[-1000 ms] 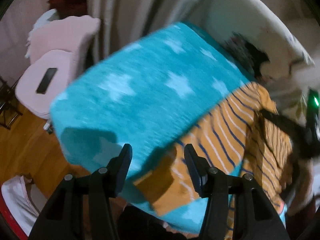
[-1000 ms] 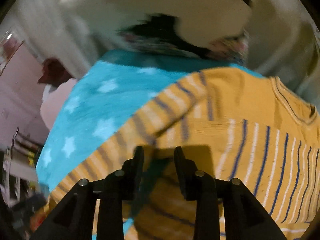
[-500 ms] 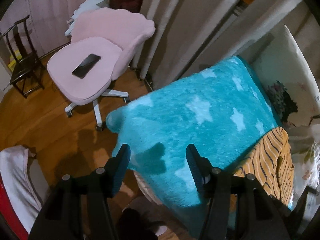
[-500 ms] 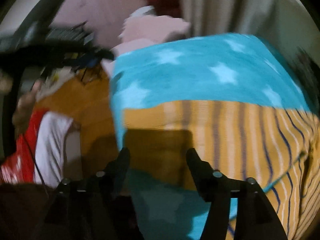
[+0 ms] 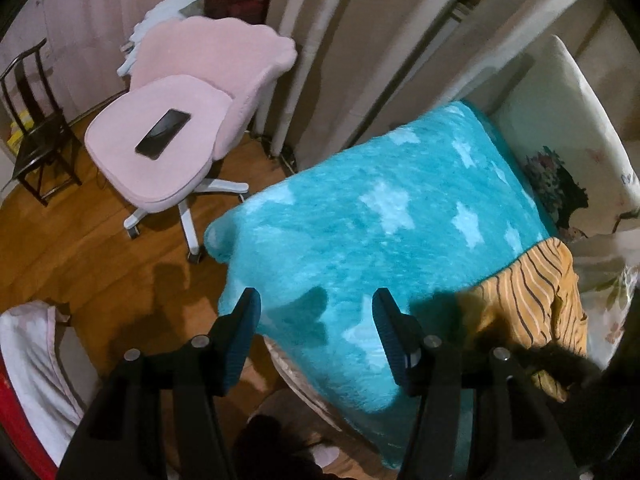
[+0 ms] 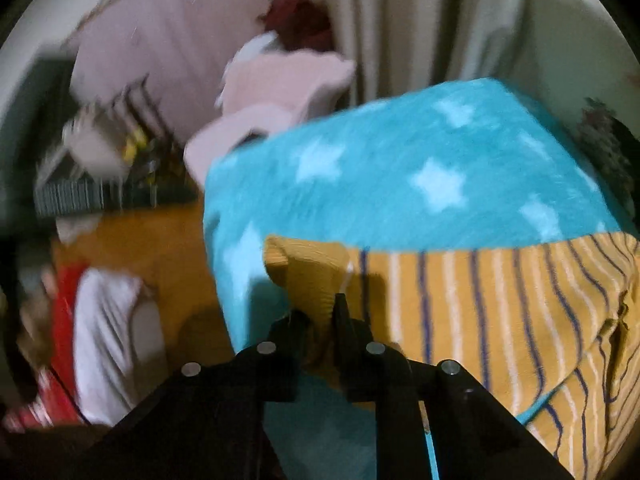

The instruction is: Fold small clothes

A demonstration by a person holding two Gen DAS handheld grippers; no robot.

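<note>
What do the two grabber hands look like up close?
Both are black plastic. The left gripper has two flat fingers with ribbed, dark bluish pads, and round silver screws along its arms. The right gripper looks the same: black, angular, with silver screw heads. No cables, labels or sleeves show.

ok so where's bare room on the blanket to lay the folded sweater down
The star blanket is bare from the edge near the pink chair across to the pillow. The striped sweater, pinched by the right tool, crowds the right side. The left tool is empty.
</note>
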